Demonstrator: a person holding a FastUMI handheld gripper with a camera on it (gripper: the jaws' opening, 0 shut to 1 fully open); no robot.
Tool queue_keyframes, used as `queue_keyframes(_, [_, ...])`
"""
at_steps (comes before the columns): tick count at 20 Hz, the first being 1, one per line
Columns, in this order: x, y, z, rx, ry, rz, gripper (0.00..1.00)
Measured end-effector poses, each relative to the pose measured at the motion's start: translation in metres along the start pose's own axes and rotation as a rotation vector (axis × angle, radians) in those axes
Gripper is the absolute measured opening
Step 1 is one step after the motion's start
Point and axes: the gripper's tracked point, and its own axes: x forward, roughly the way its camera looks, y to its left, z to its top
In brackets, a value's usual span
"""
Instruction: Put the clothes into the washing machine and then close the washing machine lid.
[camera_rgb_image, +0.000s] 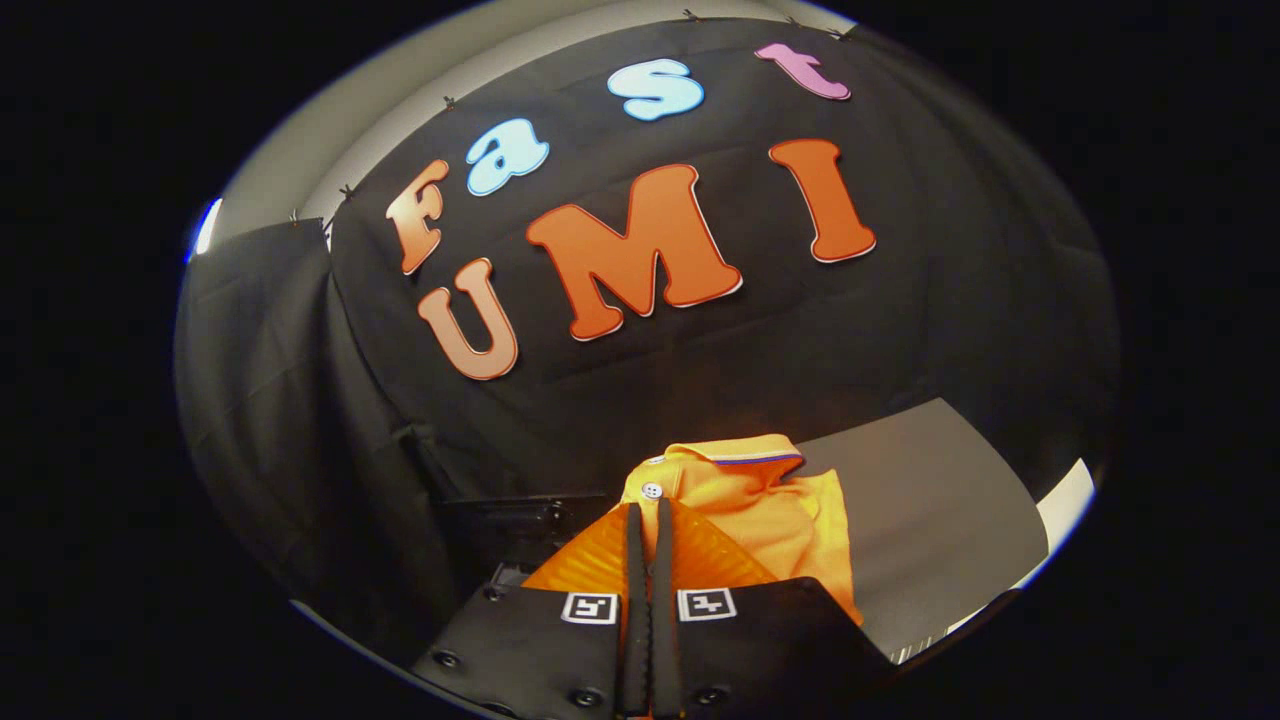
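Note:
An orange polo shirt (770, 510) with a striped collar and a white button hangs bunched at the tips of my gripper (648, 512). The two fingers are pressed together, and a fold of the fabric beside the button placket is pinched between them. Most of the shirt drapes to the right of the fingers, above a grey surface (930, 500).
The grey surface runs to the right and ends in a pale edge (1060, 510). A dark boxy shape (500, 530) sits just left of and beyond the fingers; what it is I cannot make out. Black cloth walls close off the back and left.

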Motion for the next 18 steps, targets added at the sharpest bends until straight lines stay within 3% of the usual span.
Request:
queue_keyframes(10, [-0.012,0.194,-0.009,0.017,-0.072,0.088,0.08])
queue_keyframes(18, [0.057,0.261,-0.093,-0.014,0.071,0.115,0.08])
